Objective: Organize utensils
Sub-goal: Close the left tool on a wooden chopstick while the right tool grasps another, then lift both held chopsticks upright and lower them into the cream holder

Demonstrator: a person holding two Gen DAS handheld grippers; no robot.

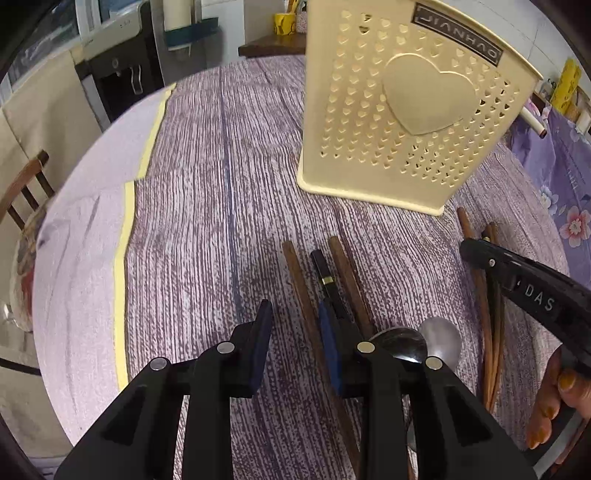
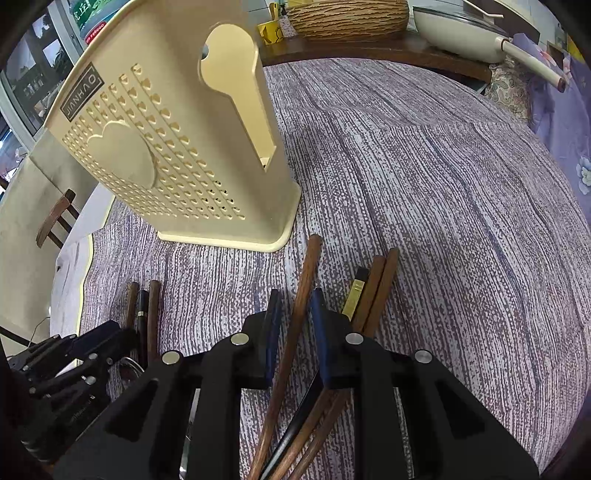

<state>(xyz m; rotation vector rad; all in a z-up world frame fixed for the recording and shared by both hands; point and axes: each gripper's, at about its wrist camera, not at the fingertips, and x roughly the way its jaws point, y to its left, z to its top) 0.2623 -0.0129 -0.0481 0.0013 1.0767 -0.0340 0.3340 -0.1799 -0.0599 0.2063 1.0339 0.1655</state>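
Note:
A cream perforated utensil holder (image 1: pixel 402 110) with a heart on its side stands upright on the table; it also shows in the right wrist view (image 2: pixel 177 155). Wooden and black chopsticks (image 1: pixel 314 280) and two metal spoons (image 1: pixel 424 343) lie flat in front of it. My left gripper (image 1: pixel 295 325) is open, low over one wooden chopstick, holding nothing. My right gripper (image 2: pixel 295 314) is open with a wooden chopstick (image 2: pixel 301 295) between its fingers; more chopsticks (image 2: pixel 373 291) lie to its right. The right gripper (image 1: pixel 517 280) also shows at the right edge of the left wrist view.
The table (image 1: pixel 221 184) has a purple striped cloth with a yellow band near its left edge. A chair (image 1: pixel 26 184) stands to the left. A woven basket (image 2: pixel 347 16), a yellow mug (image 2: pixel 269 31) and a white pan (image 2: pixel 461 33) sit at the far side.

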